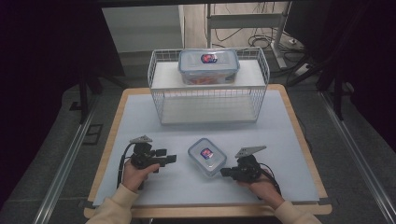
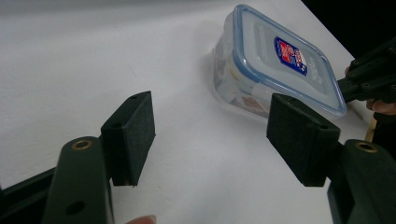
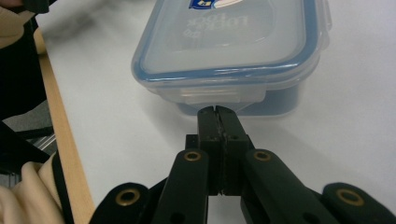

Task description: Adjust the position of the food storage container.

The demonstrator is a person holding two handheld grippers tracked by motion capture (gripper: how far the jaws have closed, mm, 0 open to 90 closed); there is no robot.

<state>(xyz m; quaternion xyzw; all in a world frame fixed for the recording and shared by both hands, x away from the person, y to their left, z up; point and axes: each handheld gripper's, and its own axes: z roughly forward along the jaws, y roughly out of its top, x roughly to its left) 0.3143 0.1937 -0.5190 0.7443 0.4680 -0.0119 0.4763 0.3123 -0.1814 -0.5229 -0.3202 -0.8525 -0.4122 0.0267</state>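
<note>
High view: wire rack (image 1: 159,84) holds a lidded container (image 1: 208,66).

Small clear container with a blue-rimmed lid (image 1: 207,156) sits low in the middle of the frame on the pale table (image 1: 140,116), right between the left gripper (image 1: 168,159) and the right gripper (image 1: 225,172), each held in a hand coming up from the bottom edge. Upper middle there's a white wire basket (image 1: 208,100), and a bigger lidded container (image 1: 208,66) is resting on top of it.
</note>
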